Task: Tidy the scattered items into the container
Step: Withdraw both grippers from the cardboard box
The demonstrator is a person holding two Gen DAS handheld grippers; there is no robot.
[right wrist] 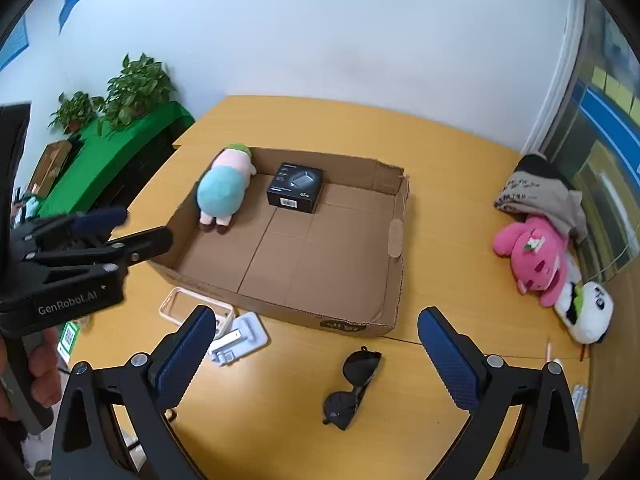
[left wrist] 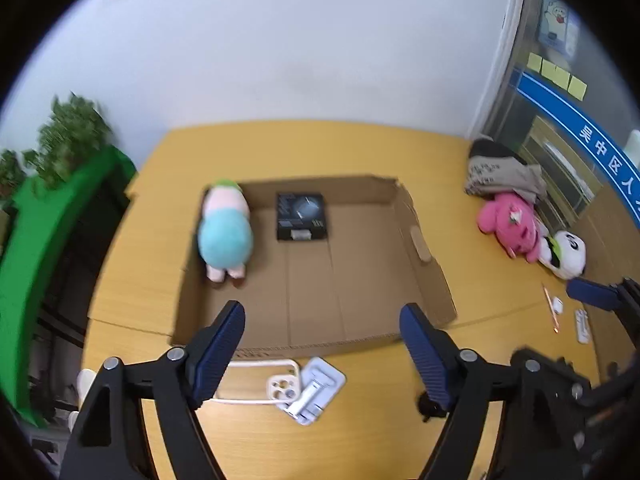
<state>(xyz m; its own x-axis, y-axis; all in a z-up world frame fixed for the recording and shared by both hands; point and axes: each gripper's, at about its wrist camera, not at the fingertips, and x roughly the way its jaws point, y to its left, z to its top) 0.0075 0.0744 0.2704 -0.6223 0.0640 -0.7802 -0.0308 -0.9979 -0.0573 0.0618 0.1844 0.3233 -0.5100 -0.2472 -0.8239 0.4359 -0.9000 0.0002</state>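
Observation:
An open cardboard box point(right wrist: 394, 272) point(left wrist: 436, 276) lies on the yellow table. Inside it rest a blue and pink plush doll point(right wrist: 224, 190) point(left wrist: 226, 228) at the left and a small black carton point(right wrist: 296, 187) point(left wrist: 301, 216) at the back. My left gripper point(left wrist: 322, 312) hangs open and empty above the box's near wall. My right gripper point(right wrist: 314, 320) is open and empty, high over black sunglasses point(right wrist: 354, 386). A white phone case point(left wrist: 280, 388) point(right wrist: 190, 304) and a white folding stand point(left wrist: 316, 394) point(right wrist: 240, 336) lie in front of the box.
At the right edge lie a pink plush point(right wrist: 534, 258) point(left wrist: 510, 226), a white panda plush point(right wrist: 588, 312) point(left wrist: 566, 254) and a folded beige cloth point(right wrist: 540, 190) point(left wrist: 502, 172). A pencil point(left wrist: 551, 308) and small white items sit near them. A green-covered cabinet with plants point(right wrist: 120, 148) stands left.

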